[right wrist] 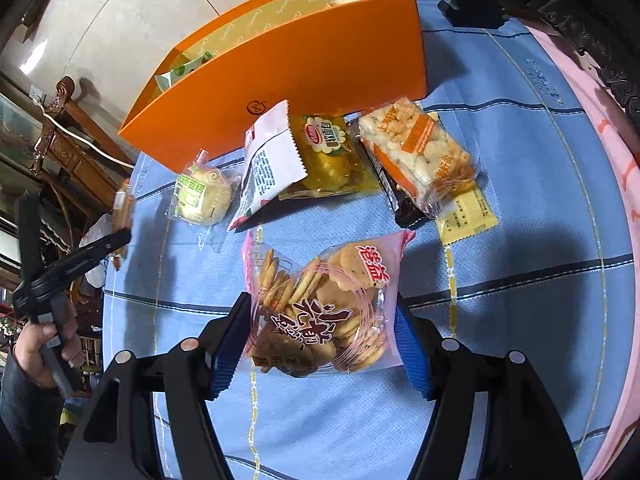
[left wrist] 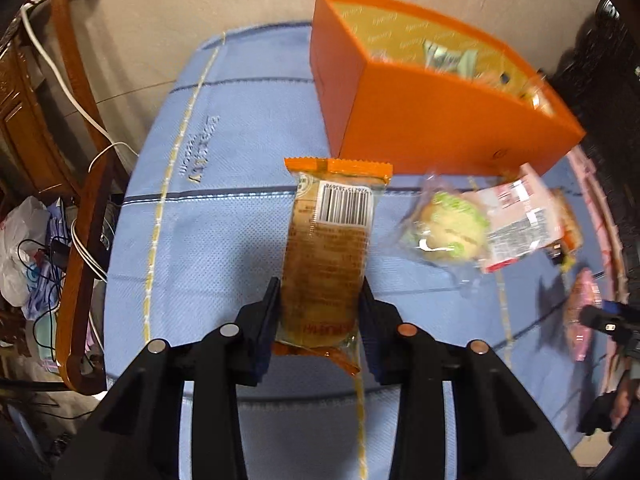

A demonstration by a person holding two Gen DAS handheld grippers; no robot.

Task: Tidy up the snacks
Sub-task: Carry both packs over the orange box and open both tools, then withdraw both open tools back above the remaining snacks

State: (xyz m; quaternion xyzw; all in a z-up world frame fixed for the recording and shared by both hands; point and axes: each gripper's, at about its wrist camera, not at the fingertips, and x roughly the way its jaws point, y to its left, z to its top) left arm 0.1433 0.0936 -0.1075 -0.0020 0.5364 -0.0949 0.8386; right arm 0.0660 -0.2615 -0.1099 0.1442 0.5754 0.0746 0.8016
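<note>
A blue cloth [right wrist: 520,208] carries an orange box [right wrist: 304,80] and loose snack packets [right wrist: 416,152].

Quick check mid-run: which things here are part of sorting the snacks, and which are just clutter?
Part of the job:
- orange box
- orange-wrapped cake in left gripper
- pink cracker bag between right gripper fingers
- round green-label bun
- yellow bread pack
- biscuit pack

Clutter:
- wooden chair
- white cable
- plastic bag

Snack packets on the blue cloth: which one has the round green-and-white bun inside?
The clear plastic packet with the round green-topped bun, lying nearest the orange box. The others hold crackers, yellow bread or printed wrappers; only this one shows a single round bun.
</note>
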